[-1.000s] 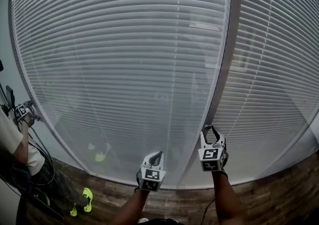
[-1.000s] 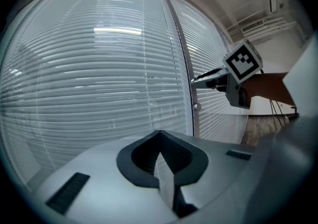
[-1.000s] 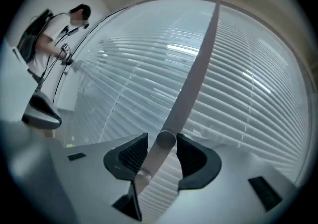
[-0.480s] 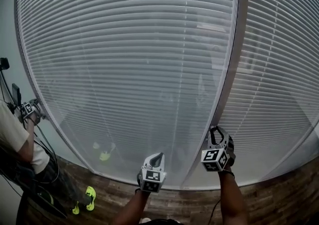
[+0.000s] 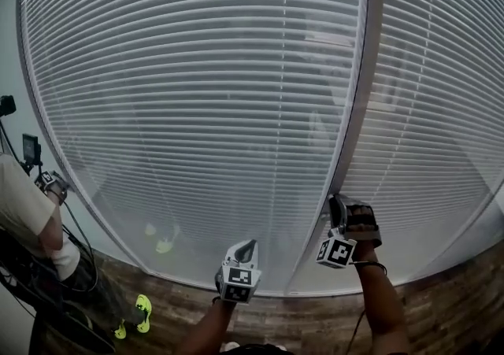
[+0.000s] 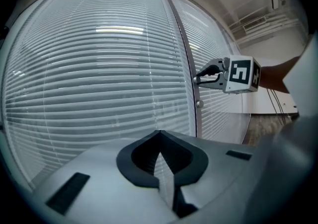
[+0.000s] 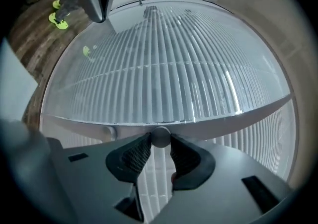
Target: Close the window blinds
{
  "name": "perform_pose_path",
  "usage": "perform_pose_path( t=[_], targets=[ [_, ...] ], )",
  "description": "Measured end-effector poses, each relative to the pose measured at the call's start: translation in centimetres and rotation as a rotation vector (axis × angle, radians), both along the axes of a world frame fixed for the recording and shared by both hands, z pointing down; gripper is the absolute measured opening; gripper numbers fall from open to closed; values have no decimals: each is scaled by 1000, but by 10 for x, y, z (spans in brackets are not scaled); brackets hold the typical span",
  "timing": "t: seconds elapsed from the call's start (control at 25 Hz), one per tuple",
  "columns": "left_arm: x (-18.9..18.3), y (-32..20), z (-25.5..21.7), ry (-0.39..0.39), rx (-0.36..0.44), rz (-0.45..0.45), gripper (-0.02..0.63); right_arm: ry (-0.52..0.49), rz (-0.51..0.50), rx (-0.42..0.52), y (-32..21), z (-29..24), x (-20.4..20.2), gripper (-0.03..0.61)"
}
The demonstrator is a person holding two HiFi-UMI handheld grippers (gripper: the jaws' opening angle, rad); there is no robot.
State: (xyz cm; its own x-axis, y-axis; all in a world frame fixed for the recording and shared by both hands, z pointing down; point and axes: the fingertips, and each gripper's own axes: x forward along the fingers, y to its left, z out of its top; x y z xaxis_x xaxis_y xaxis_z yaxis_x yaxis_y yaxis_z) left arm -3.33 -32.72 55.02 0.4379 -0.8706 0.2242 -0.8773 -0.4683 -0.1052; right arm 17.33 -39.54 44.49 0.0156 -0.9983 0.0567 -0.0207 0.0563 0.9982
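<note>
White slatted blinds cover the big window, with a second panel right of the grey mullion. The slats are tilted partly open, and reflections show through them. My right gripper is at the mullion's foot, rolled onto its side. In the right gripper view its pads pinch the round end of the tilt wand. My left gripper hangs lower, in front of the left panel. Its jaws are shut and empty, and it points at the slats. It also sees the right gripper at the mullion.
A person stands at the far left by the window edge with a marked device and cables. Neon-yellow shoes lie on the wood floor below the glass. A second small knob hangs on the mullion.
My right gripper has rolled sideways to the right and sunk slightly, its jaws narrowing onto the wand end. The left gripper has stayed put. The person at the left has shifted.
</note>
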Motion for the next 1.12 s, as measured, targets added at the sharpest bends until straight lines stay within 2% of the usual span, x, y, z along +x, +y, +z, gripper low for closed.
perform_pose_path(
  t=[0.08, 0.2, 0.28, 0.4, 0.52, 0.6, 0.64, 0.76, 0.84, 0.92, 1.04, 1.12],
  targets=[
    [1, -4, 0, 5, 1, -5, -4, -7, 3, 14, -4, 1, 3, 127],
    [5, -6, -1, 18, 7, -7, -5, -157, -3, 34, -3, 0, 6, 127],
    [8, -6, -4, 27, 12, -6, -5, -318, -15, 38, 3, -5, 7, 127],
    [10, 0, -15, 45, 19, -8, -3, -612, -62, 29, 27, -18, -2, 127],
    [10, 16, -28, 62, 31, -10, -4, -891, -128, -31, 60, -20, -20, 127],
    [12, 25, -41, 104, 44, -6, -3, -1015, -177, -75, 78, -16, -30, 126],
    [14, 27, -49, 131, 48, -9, -3, -1065, -206, -82, 82, -15, -33, 126],
    [21, 28, -59, 160, 57, -35, -4, -1210, -273, -68, 84, -10, -31, 10],
    [30, 26, -50, 127, 51, -41, -3, -1296, -270, -69, 80, 2, -19, 3],
    [40, 26, -46, 103, 49, -42, -3, -1369, -223, -86, 78, 13, -5, 3],
    [34, 42, -62, 109, 58, -52, -3, -1427, -136, -104, 97, 10, -4, 3],
    [22, 61, -75, 128, 71, -56, -3, -1449, -132, -90, 124, 1, -15, 3]
  ],
)
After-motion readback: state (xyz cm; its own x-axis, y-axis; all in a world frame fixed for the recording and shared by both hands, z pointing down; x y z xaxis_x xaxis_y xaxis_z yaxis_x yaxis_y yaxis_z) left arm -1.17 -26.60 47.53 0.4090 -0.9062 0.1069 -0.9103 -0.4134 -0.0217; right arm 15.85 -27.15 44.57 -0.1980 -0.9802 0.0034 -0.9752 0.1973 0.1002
